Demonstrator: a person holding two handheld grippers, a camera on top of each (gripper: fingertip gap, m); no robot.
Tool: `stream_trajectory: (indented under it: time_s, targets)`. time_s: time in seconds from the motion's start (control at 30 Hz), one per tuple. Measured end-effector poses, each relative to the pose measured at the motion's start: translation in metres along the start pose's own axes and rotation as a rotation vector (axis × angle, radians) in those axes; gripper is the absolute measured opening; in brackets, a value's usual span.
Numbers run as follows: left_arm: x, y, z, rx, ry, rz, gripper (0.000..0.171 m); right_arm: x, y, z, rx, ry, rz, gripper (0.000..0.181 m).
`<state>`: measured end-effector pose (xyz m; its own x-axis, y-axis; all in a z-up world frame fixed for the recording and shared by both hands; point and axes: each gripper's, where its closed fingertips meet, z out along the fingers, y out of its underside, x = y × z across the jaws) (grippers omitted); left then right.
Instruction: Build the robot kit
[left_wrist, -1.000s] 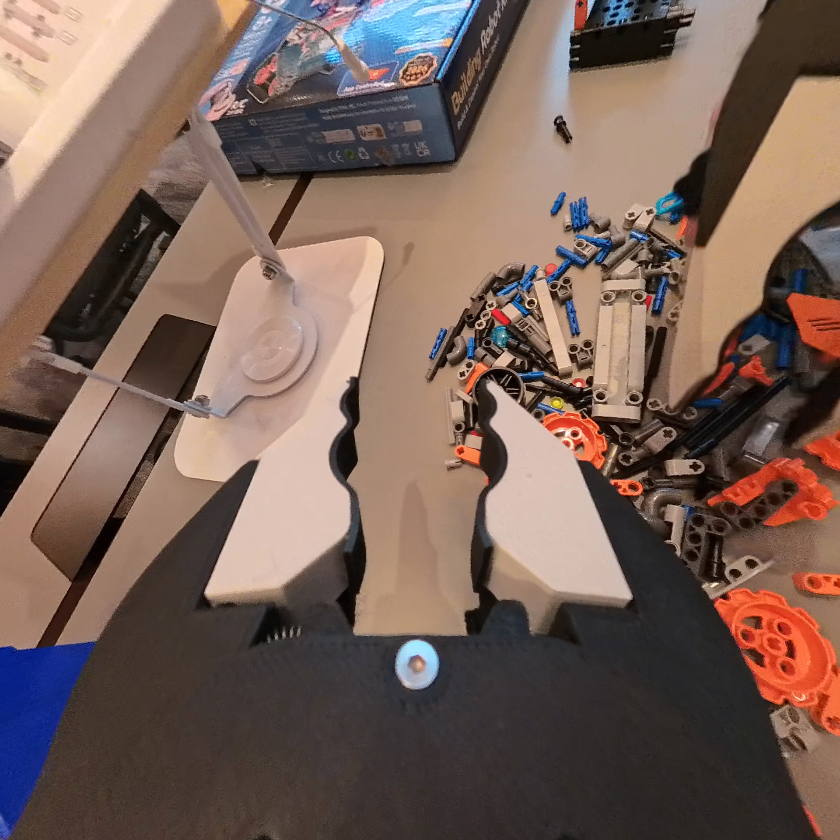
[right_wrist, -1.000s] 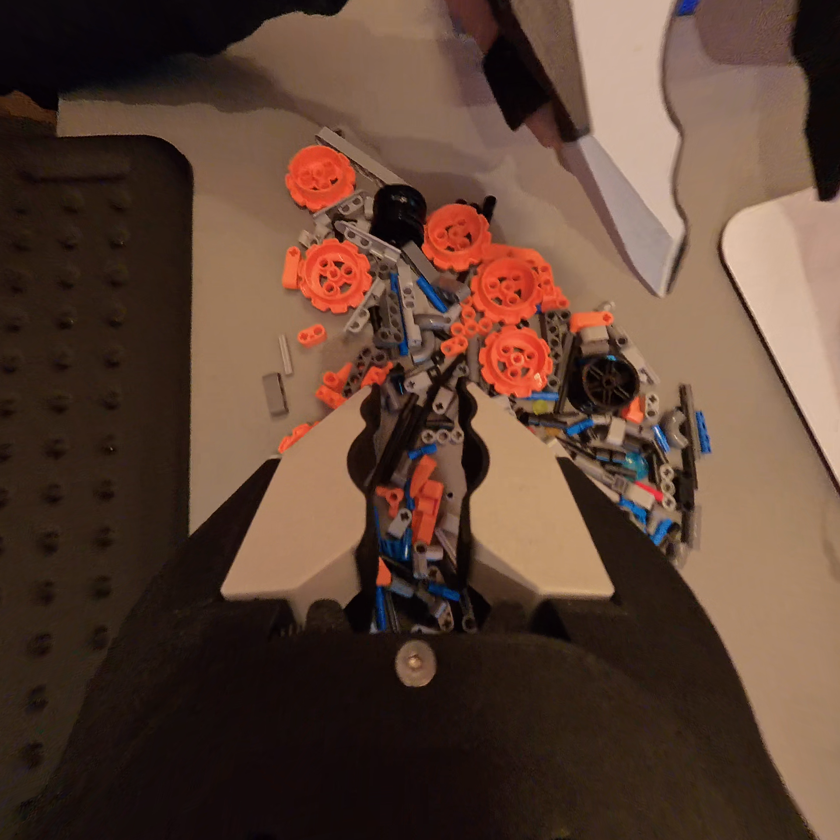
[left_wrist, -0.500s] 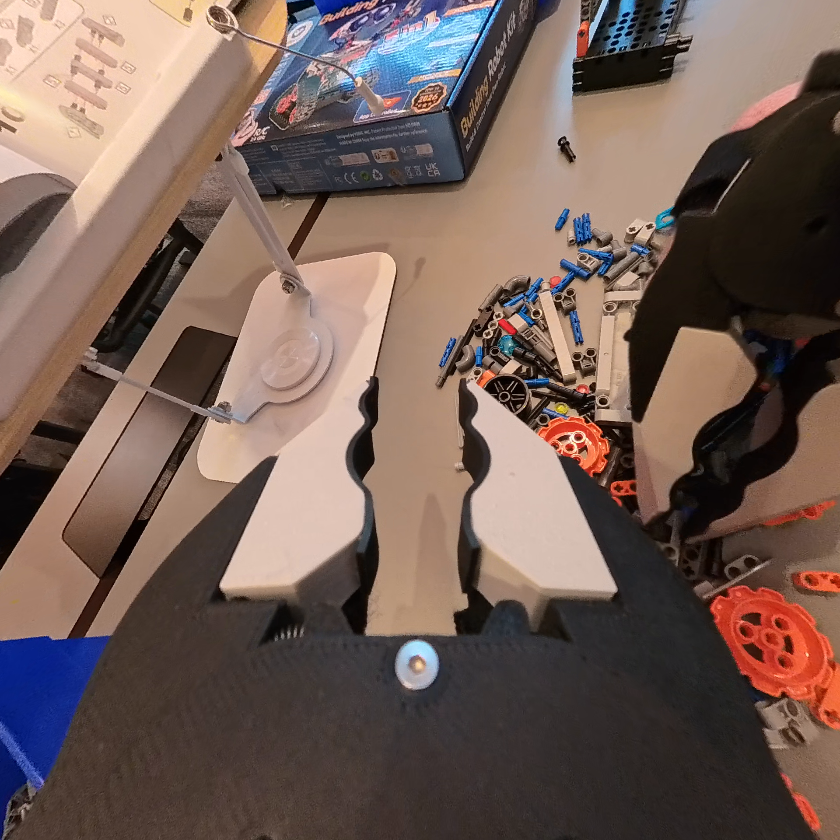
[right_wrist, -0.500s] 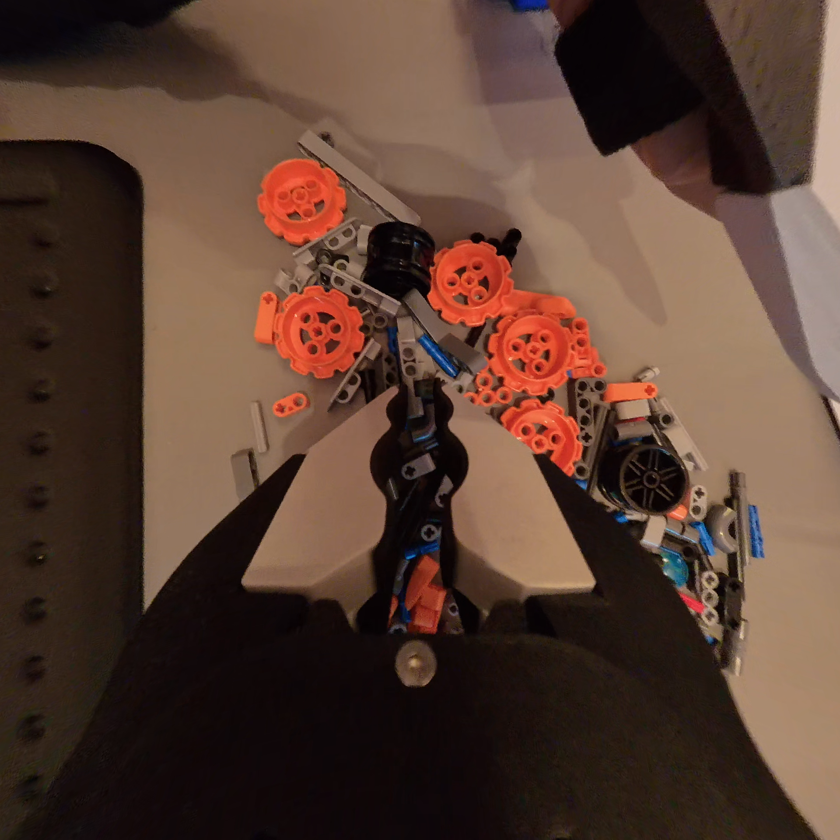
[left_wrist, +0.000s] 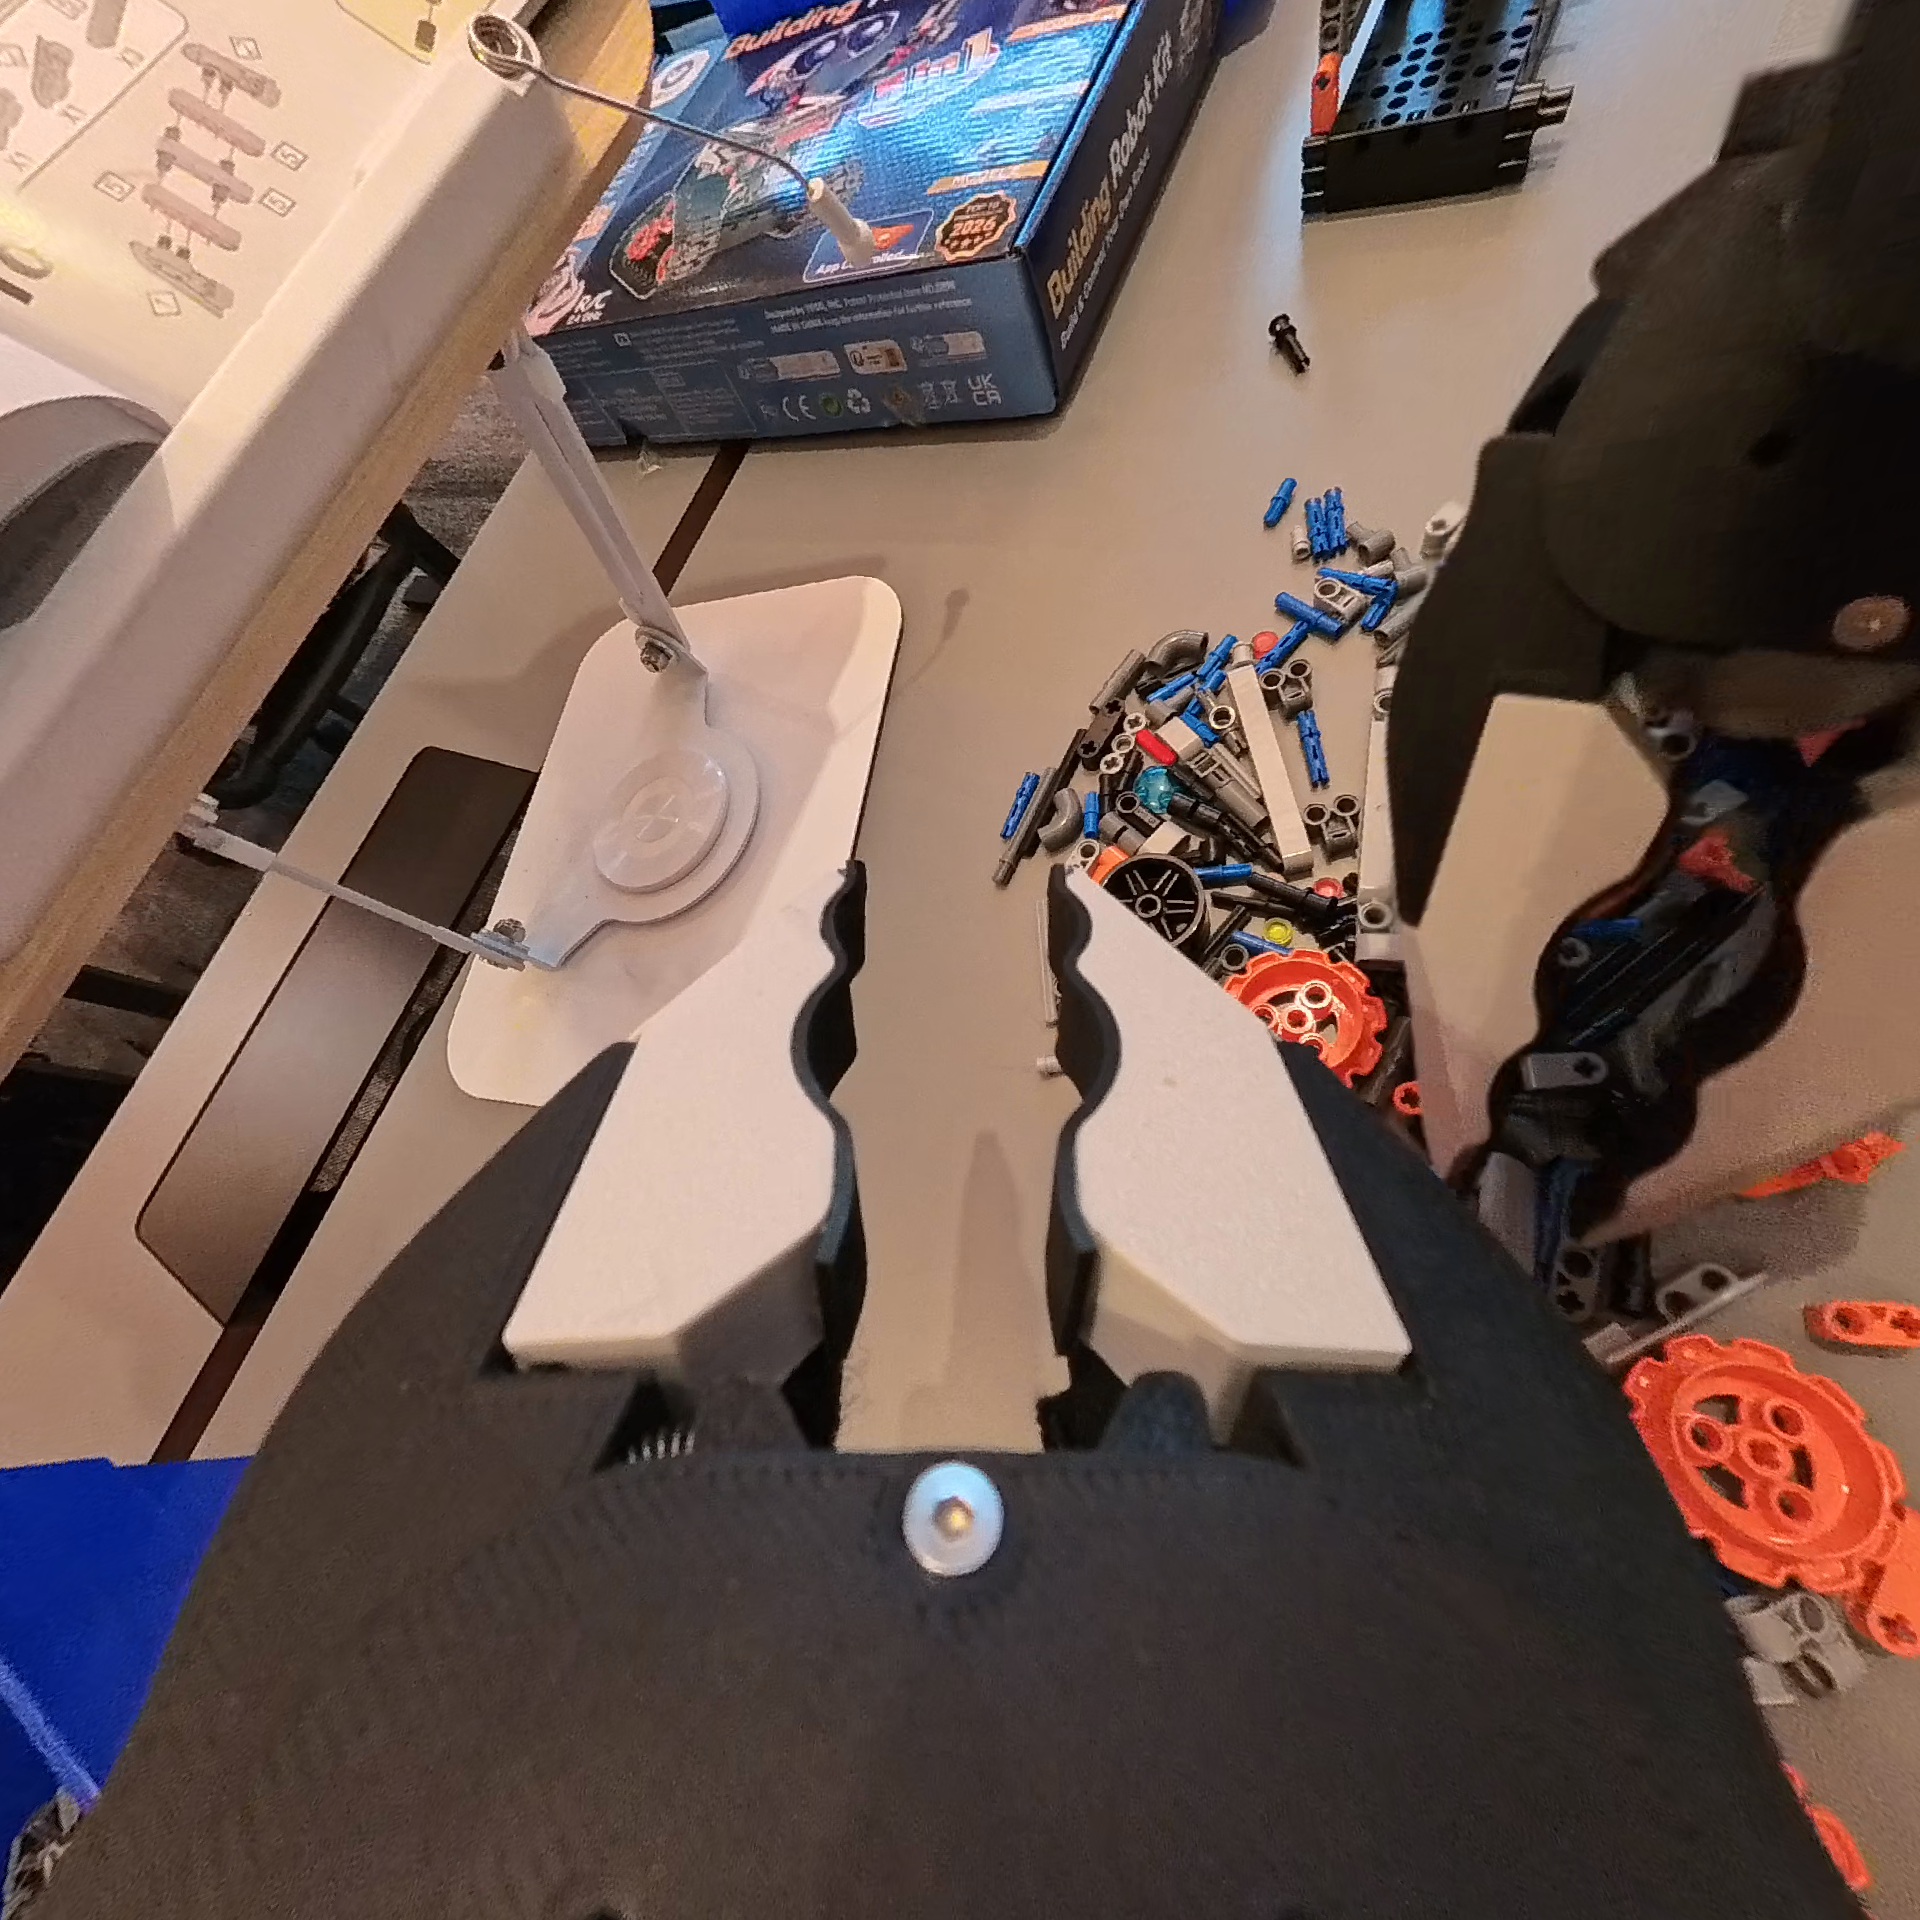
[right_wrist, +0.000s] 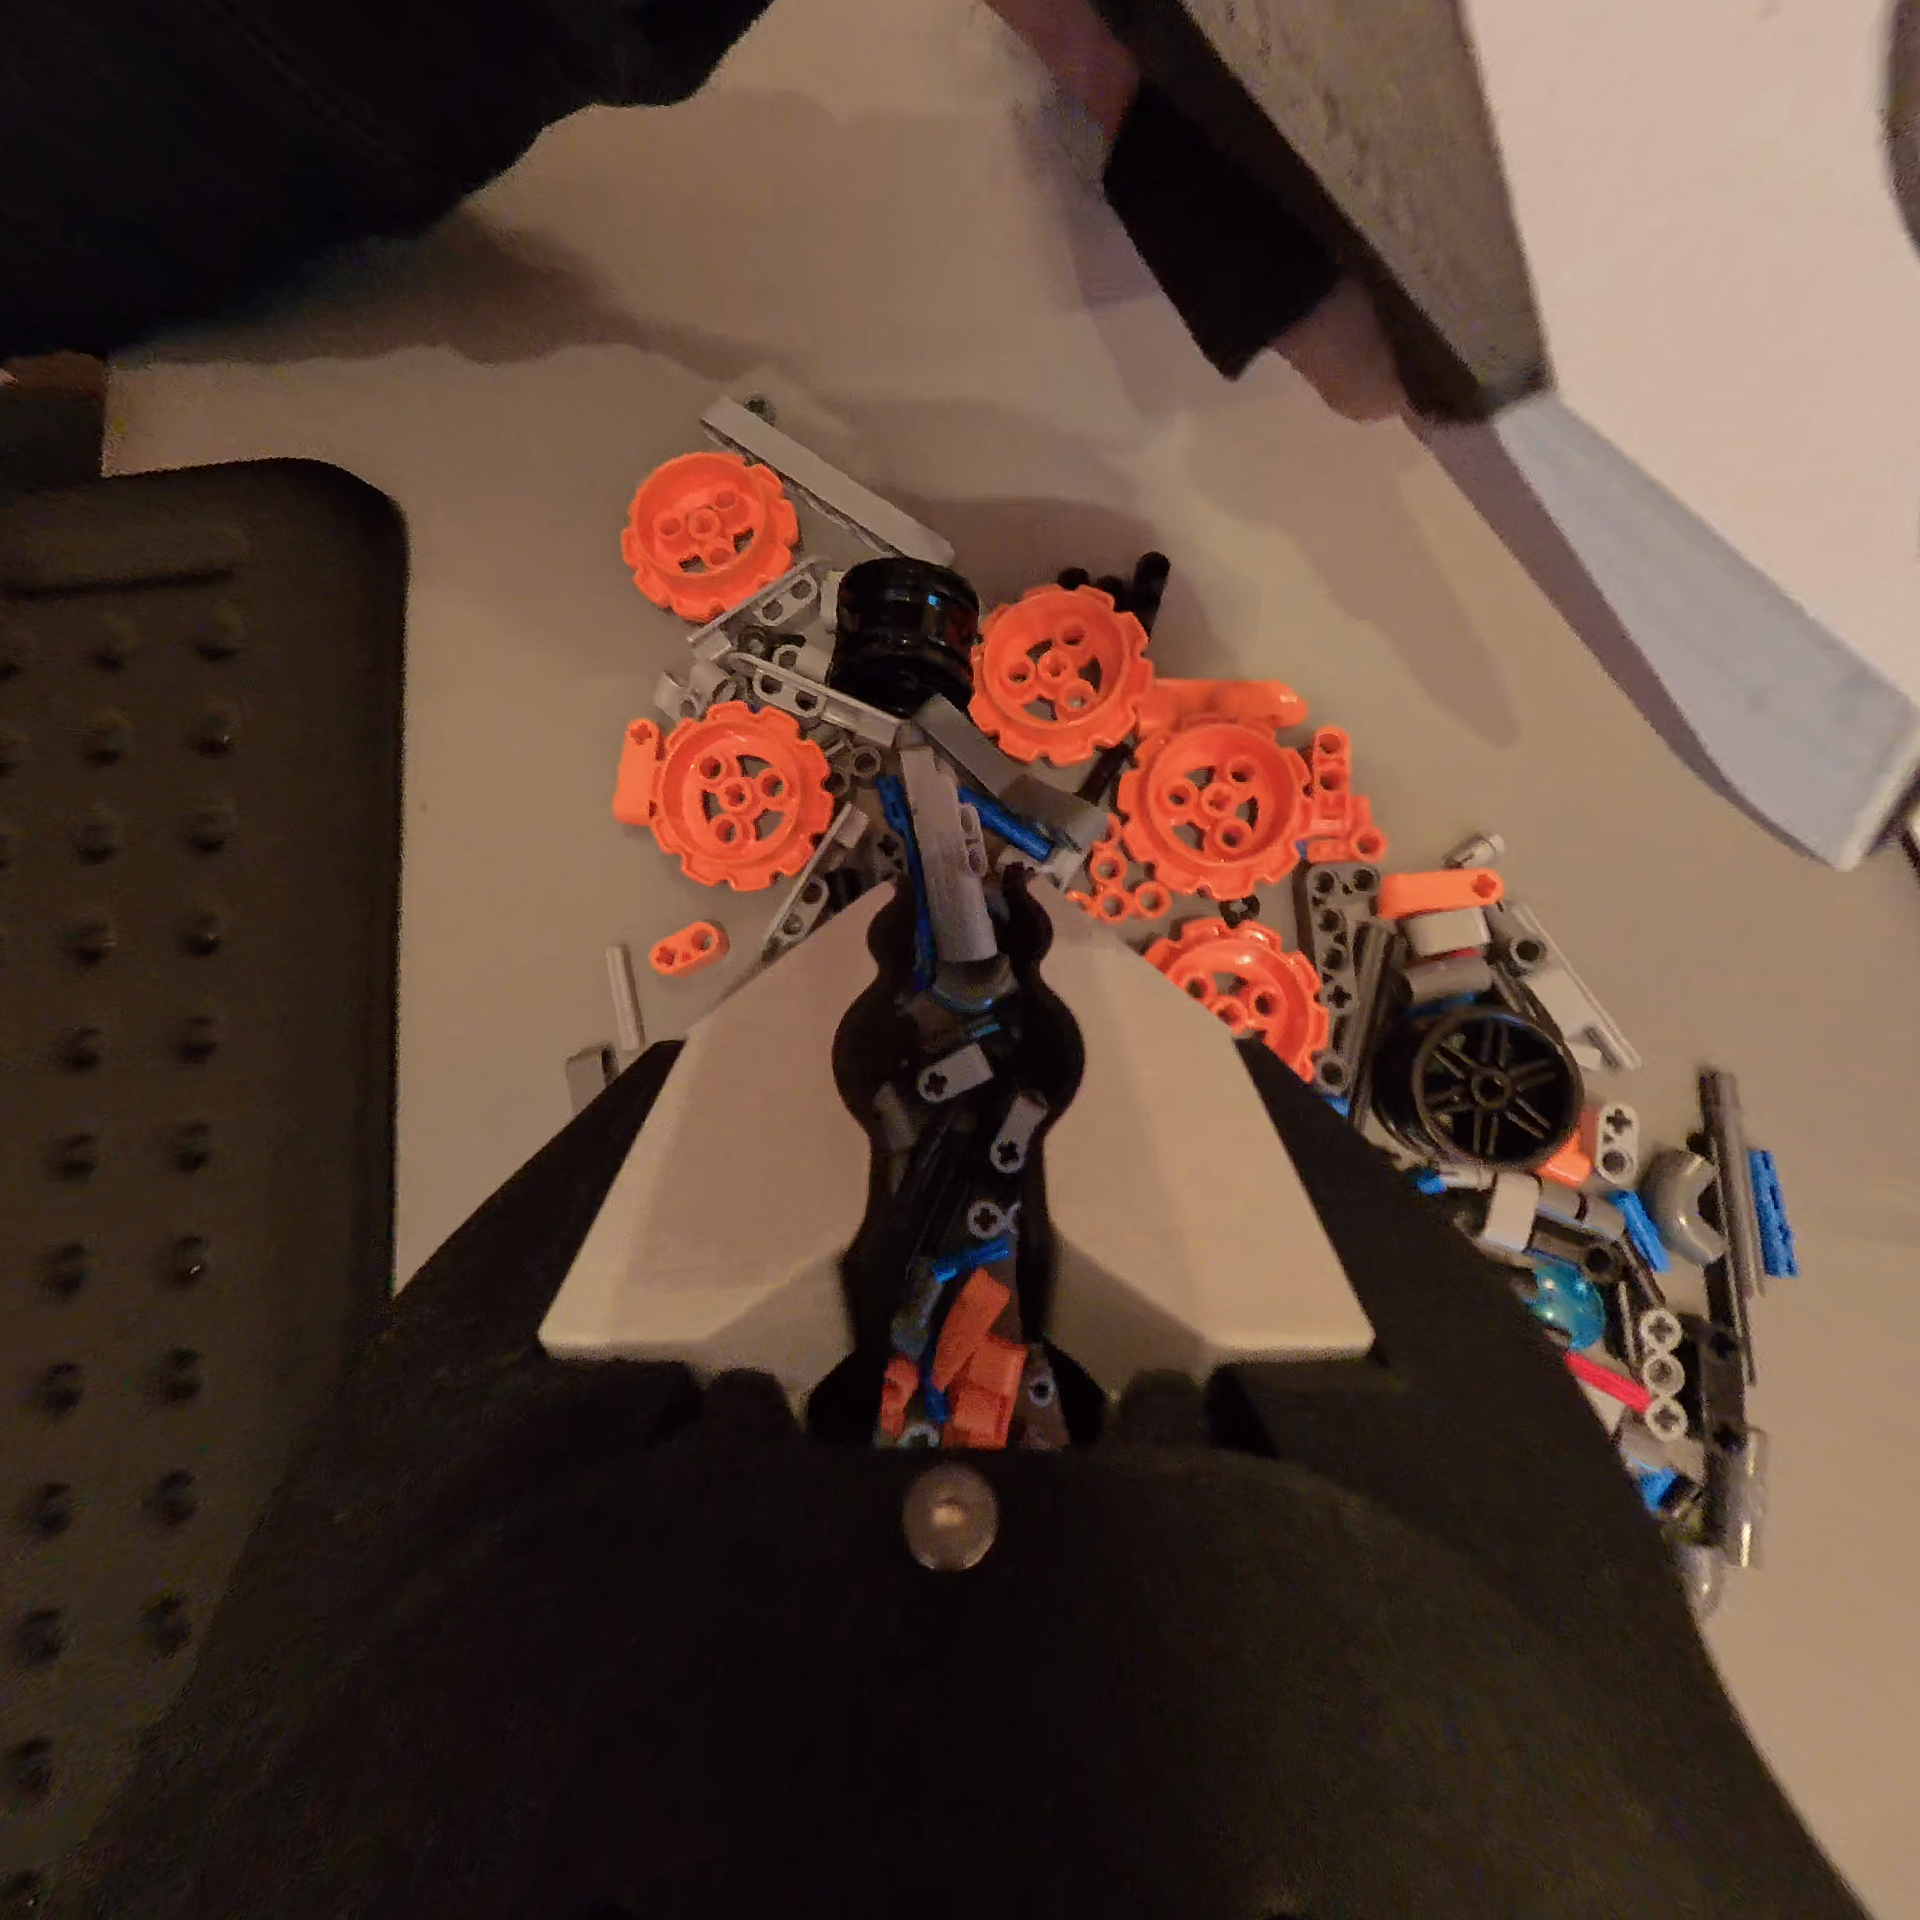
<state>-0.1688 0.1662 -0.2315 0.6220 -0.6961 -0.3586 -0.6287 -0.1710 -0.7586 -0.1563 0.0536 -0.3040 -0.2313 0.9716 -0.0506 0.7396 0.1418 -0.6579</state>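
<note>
On a beige worktop (left_wrist: 1091, 499) strewn with building-kit parts (right_wrist: 1195, 831), the right claw (right_wrist: 961, 904) is closing around a grey beam (right_wrist: 951, 873) mid-pile, while the left claw (left_wrist: 951, 894) is hovering half-open and empty beside the white stand base (left_wrist: 790, 675).

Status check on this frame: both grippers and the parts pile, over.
Left gripper open, empty, over bare table beside white stand base. Right gripper nearly shut, tips down in parts pile around grey beam.
</note>
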Motion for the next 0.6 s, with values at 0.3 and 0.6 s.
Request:
stream_trajectory:
  time_s: [0.3,0.6]
  targets:
    - [-0.001,0.002,-0.001,-0.003,-0.005,0.003,0.032,0.001,-0.003,0.010,-0.006,0.019,-0.021,0.010]
    - [-0.003,0.006,0.001,-0.010,-0.009,-0.003,0.032,0.006,0.005,-0.062,0.167,0.073,0.105,0.000]
